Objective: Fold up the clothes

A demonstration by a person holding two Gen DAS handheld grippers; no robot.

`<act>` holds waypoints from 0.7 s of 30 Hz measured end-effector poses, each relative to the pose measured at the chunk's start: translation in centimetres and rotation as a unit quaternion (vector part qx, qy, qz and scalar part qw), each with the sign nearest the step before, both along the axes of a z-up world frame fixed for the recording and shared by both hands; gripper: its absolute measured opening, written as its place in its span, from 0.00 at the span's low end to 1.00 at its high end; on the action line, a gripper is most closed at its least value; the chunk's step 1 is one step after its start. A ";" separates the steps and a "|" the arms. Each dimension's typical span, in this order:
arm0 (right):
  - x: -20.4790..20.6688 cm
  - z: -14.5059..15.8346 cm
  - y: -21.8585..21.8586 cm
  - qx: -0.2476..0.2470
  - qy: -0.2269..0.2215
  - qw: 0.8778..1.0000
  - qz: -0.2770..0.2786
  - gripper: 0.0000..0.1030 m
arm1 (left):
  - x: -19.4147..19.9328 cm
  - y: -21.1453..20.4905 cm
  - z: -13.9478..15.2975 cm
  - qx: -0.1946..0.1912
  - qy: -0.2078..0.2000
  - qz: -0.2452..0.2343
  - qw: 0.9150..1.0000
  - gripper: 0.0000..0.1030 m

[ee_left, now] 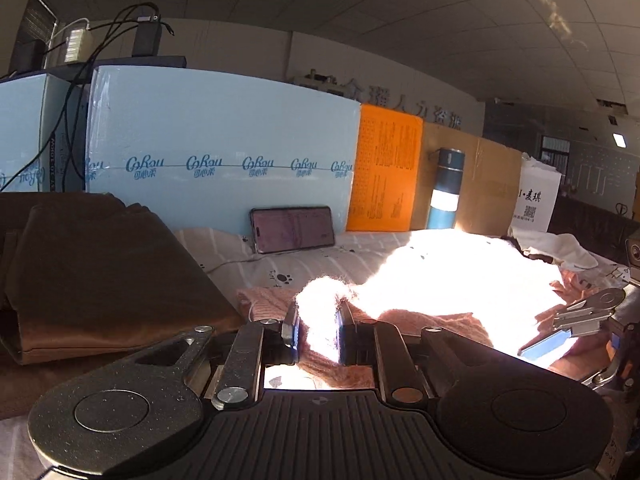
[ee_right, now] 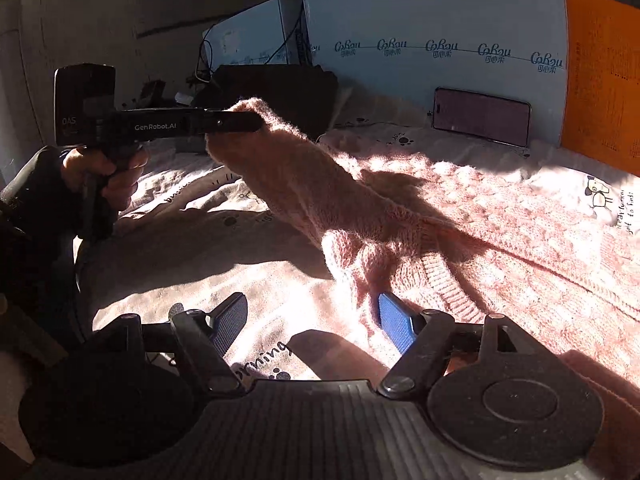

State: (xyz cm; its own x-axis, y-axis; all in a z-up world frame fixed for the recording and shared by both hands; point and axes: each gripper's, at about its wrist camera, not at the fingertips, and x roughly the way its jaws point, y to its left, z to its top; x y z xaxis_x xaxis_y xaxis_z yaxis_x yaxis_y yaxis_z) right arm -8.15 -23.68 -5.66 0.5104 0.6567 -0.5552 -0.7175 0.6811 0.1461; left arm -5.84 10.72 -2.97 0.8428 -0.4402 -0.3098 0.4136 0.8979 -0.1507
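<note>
Left tool (ee_left: 318, 334) clamps the sleeve of the pink knitted sweater (ee_right: 500, 216), lifted off the printed bedsheet (ee_right: 168, 248). Right tool (ee_right: 312, 326) stands wide; sweater hem touches its right finger.

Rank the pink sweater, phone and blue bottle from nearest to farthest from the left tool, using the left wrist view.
1. Pink sweater, pinched in the left tool.
2. Phone, farther back, leaning on the pale blue box.
3. Blue bottle, far right, by the cardboard.

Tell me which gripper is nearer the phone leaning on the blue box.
Left. The left gripper, shut on the pink sweater's sleeve, is lifted closer to the phone; the right gripper sits open farther away at the sweater's hem.
</note>
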 end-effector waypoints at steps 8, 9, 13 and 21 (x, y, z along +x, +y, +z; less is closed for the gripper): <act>-2.1 1.3 -3.8 0.068 0.012 0.997 -0.024 0.73 | 1.6 -1.2 -0.7 0.051 0.034 0.101 0.993 0.15; -2.1 1.2 -4.1 0.064 0.011 0.997 -0.043 0.73 | 2.3 -2.0 -1.1 0.081 0.045 0.110 0.990 0.16; -1.5 0.6 -5.2 0.041 0.015 0.993 -0.113 0.74 | 4.3 -3.9 -2.4 0.174 0.078 0.136 0.972 0.21; 0.0 0.4 -6.5 0.075 0.033 0.990 -0.118 0.80 | 1.1 -5.3 -0.2 0.188 -0.053 0.160 0.968 0.83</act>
